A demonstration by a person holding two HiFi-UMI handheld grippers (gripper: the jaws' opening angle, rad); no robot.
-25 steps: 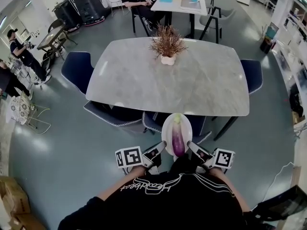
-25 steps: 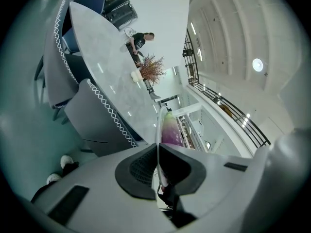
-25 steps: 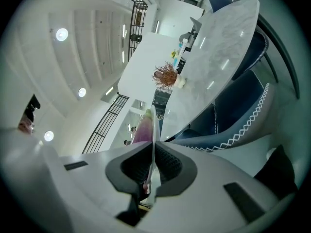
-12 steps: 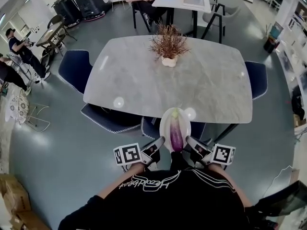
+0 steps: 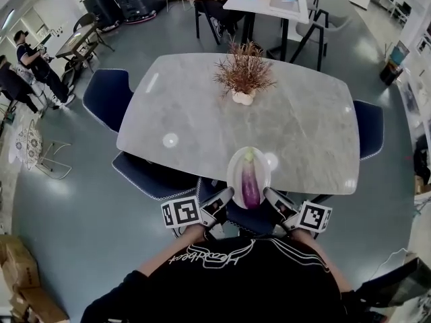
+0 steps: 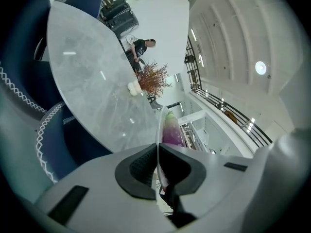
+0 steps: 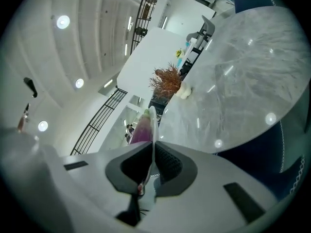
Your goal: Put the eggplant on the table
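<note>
A purple eggplant (image 5: 250, 184) with a green stem lies on a white oval plate (image 5: 232, 173). My left gripper (image 5: 225, 195) is shut on the plate's left rim and my right gripper (image 5: 269, 195) on its right rim. Between them the plate hangs over the near edge of the grey marble table (image 5: 202, 113). In the left gripper view the thin plate rim (image 6: 158, 130) runs between the dark pads of my left gripper (image 6: 158, 166), with the eggplant (image 6: 171, 130) beyond. The right gripper view shows my right gripper (image 7: 153, 166) clamped on the rim (image 7: 153, 125) beside the eggplant (image 7: 141, 130).
A dried plant in a white vase (image 5: 244, 79) stands at the table's far middle. Blue chairs sit at the left (image 5: 108, 96), near left (image 5: 155, 173), right (image 5: 370, 126) and under the plate (image 5: 249, 217). A second table (image 5: 269, 2) and people (image 5: 30, 62) are farther off.
The plate with the eggplant has come forward from over the chair to over the table's near edge. Both grippers moved with it, still clamped on the rim.
</note>
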